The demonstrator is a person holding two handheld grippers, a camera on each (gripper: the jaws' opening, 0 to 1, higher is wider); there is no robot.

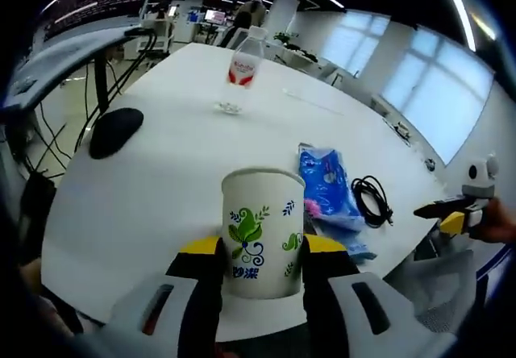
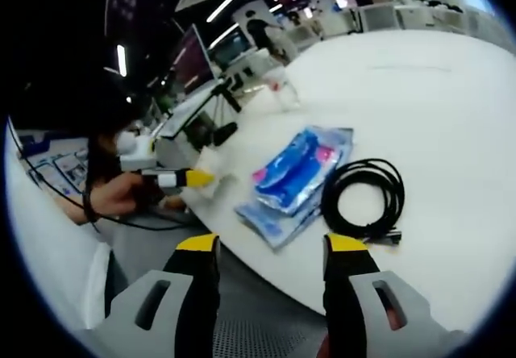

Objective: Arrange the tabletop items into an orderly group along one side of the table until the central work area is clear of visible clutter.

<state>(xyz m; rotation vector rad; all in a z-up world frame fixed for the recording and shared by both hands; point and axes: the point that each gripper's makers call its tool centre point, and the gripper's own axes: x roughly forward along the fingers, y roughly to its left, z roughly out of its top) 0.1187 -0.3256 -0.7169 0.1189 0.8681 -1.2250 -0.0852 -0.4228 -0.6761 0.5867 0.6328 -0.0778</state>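
Observation:
A white paper cup (image 1: 262,233) with green leaf print stands upright near the table's near edge, held between the yellow-tipped jaws of my left gripper (image 1: 263,249), which is shut on it. Right of the cup lie a blue plastic packet (image 1: 329,187) and a coiled black cable (image 1: 372,199). My right gripper (image 2: 272,249) is open just off the table edge, with the blue plastic packet (image 2: 297,175) and the black cable (image 2: 364,195) ahead of it. The left gripper (image 2: 181,179) shows at the left of the right gripper view, and the right gripper (image 1: 451,211) at the right of the left gripper view.
A clear water bottle (image 1: 243,69) with a red label stands far back on the white table (image 1: 161,181). A black computer mouse (image 1: 114,130) lies at the left. Desks, monitors and cables lie beyond the table. A person's hand (image 2: 113,195) holds the left gripper.

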